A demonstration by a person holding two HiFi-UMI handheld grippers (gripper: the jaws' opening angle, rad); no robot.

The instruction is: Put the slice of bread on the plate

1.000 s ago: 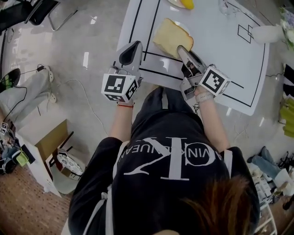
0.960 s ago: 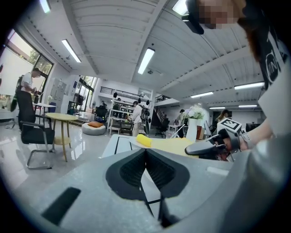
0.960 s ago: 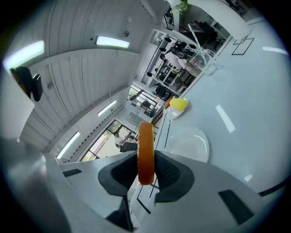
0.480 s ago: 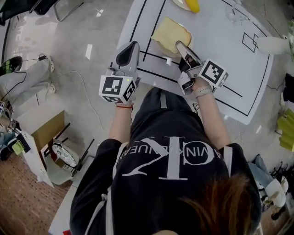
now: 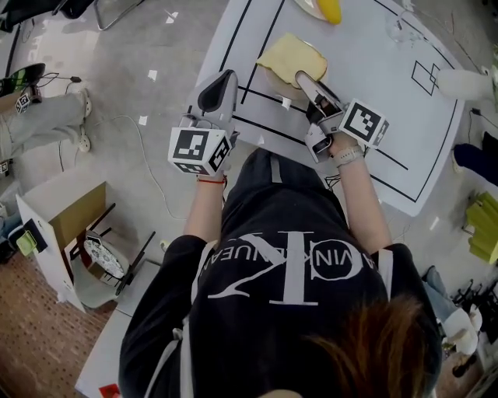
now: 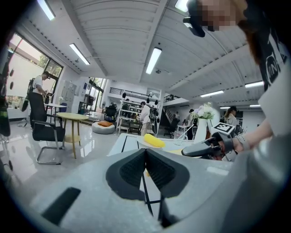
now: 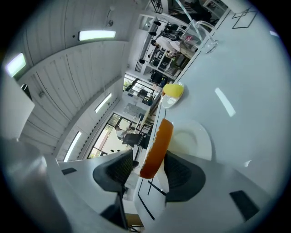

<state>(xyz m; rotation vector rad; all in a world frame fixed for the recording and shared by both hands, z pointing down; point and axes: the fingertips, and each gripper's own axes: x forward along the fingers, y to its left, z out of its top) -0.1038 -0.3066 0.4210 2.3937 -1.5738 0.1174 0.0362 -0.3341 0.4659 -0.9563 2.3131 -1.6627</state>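
Note:
The slice of bread (image 5: pixel 292 58) is pale yellow with a brown crust and lies over the white plate (image 5: pixel 272 80) near the table's front edge. My right gripper (image 5: pixel 308 80) reaches the slice's near edge. In the right gripper view the slice (image 7: pixel 157 148) stands edge-on between the opening jaws. A gap shows on its left side, and it leans toward the right pad, above the plate (image 7: pixel 196 140). My left gripper (image 5: pixel 220 84) hovers off the table's left front corner. Its pads (image 6: pixel 145 152) meet, shut on nothing.
A banana (image 5: pixel 328 8) lies on another plate at the table's far edge; it is also the yellow banana (image 7: pixel 173 91) beyond the bread. A glass (image 5: pixel 393 27) and a white vase (image 5: pixel 459 80) stand at the far right. The white table (image 5: pixel 366 93) has black lines. A cardboard box (image 5: pixel 66 214) sits on the floor.
The right gripper has carried the bread a little down and away over the plate, and its jaws have widened. The left gripper has stayed in place.

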